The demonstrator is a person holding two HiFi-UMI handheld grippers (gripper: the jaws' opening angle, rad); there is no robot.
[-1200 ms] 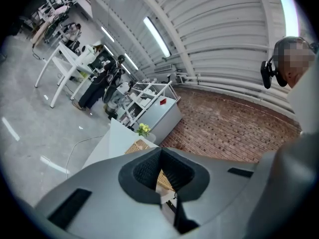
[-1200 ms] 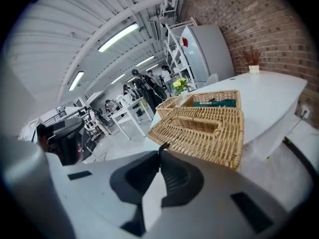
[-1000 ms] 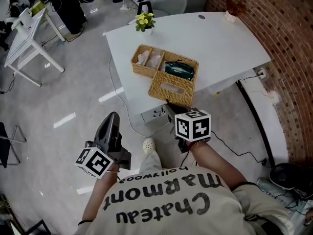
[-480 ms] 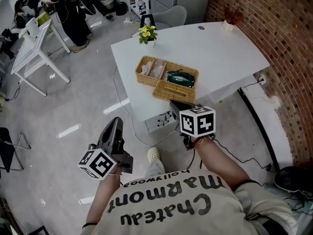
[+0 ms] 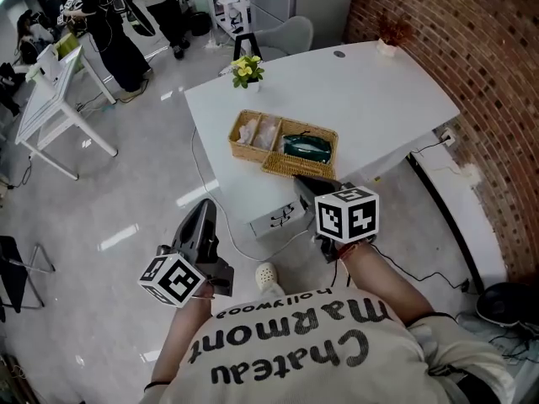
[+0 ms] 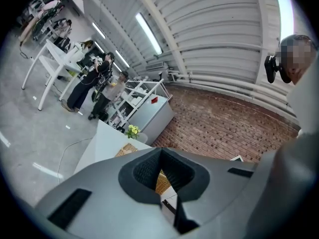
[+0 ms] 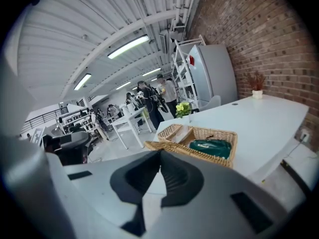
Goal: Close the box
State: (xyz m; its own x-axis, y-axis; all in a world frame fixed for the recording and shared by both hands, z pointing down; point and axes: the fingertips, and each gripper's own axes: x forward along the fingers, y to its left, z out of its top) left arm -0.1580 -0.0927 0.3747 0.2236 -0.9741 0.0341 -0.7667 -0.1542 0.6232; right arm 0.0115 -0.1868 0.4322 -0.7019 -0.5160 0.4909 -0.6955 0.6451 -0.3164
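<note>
At the far left, people stand by a white frame table on the grey floor. Nearer, the left tool is over the floor, well apart from the tabletop. Its jaws are pressed together with nothing between them. Its marker cube carries black square patterns but no words.

The person in the middle wears a white T-shirt with dark print. Seen upside down from above, it reads "Chateau Marmont" and smaller "Hollywood".

The white curved tabletop carries a small pot of yellow flowers at its far left corner. The rectangular woven wicker box stands near the front edge, on the left half of the tabletop. It is open. Its left part is divided and holds pale crumpled things. The right compartment holds a dark green pouch. The flat wicker lid is joined to the front side of the box and sticks out about level toward the person.

Under the tabletop there is a white box with black marks that I cannot read.

The right tool, under its own marker cube, points at the lid. Its jaws are narrow and appear closed on the near edge of the lid.

To the right, a small pot with a reddish dry plant stands at the far end of the tabletop, beside the red brick wall. In the right gripper view, the white cabinet has a red mark, which is too small to read.
</note>
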